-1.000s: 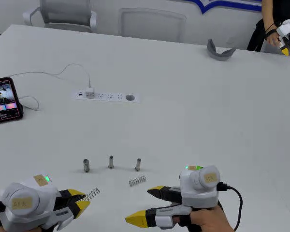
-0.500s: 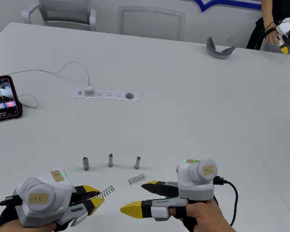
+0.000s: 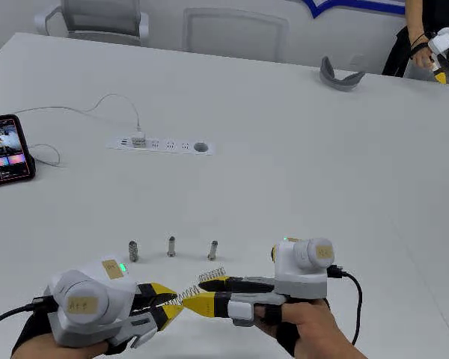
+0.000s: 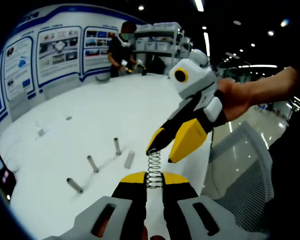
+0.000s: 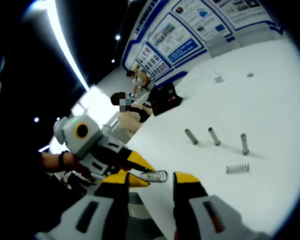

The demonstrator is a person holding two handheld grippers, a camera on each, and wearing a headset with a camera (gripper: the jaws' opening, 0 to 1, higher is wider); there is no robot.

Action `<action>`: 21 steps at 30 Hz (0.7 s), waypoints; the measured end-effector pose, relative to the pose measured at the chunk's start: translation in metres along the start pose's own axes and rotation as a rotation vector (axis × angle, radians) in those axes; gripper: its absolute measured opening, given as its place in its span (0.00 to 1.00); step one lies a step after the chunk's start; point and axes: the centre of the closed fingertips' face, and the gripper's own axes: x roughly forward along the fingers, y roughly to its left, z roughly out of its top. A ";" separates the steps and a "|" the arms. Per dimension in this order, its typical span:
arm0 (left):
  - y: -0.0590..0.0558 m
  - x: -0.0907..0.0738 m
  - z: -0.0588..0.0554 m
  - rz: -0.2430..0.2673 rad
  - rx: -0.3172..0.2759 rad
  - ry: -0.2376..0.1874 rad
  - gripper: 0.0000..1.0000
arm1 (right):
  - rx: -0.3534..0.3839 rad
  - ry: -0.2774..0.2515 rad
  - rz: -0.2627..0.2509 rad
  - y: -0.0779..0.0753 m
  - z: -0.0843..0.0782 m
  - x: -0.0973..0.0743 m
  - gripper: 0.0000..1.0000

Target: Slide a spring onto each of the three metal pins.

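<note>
Three short metal pins stand in a row on the white table (image 3: 322,187): the left pin (image 3: 133,251) wears a spring, the middle pin (image 3: 171,246) and the right pin (image 3: 212,250) are bare. A loose spring (image 3: 212,275) lies in front of the right pin. My left gripper (image 3: 172,301) is shut on one end of another spring (image 3: 182,296), held above the table. My right gripper (image 3: 196,294) is open, its yellow-tipped jaws either side of that spring's free end. The left gripper view shows the held spring (image 4: 153,169) rising from my left gripper (image 4: 153,179) up to the right gripper (image 4: 169,145).
A white power strip (image 3: 162,146) with a plugged cable lies mid-table. A tablet (image 3: 6,153) sits at the left edge and a grey curved band (image 3: 340,77) at the far right. Chairs (image 3: 105,19) stand behind the table, where a person (image 3: 432,37) holds another gripper.
Both grippers have come together in front of the pins. The left one carried its spring up and right. The right one moved left until its open jaws flanked the spring's free end.
</note>
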 end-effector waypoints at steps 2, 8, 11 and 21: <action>0.000 0.001 0.001 -0.004 0.005 -0.003 0.11 | 0.010 0.000 0.013 0.002 0.000 0.001 0.31; 0.002 -0.001 0.001 -0.005 0.013 -0.001 0.11 | 0.017 -0.014 0.020 0.004 0.005 0.001 0.26; 0.002 -0.001 0.001 -0.005 0.017 0.001 0.11 | 0.007 -0.007 0.025 0.005 0.006 0.002 0.24; 0.000 0.003 0.006 -0.024 0.033 -0.006 0.10 | -0.102 0.086 0.029 0.011 0.009 0.008 0.17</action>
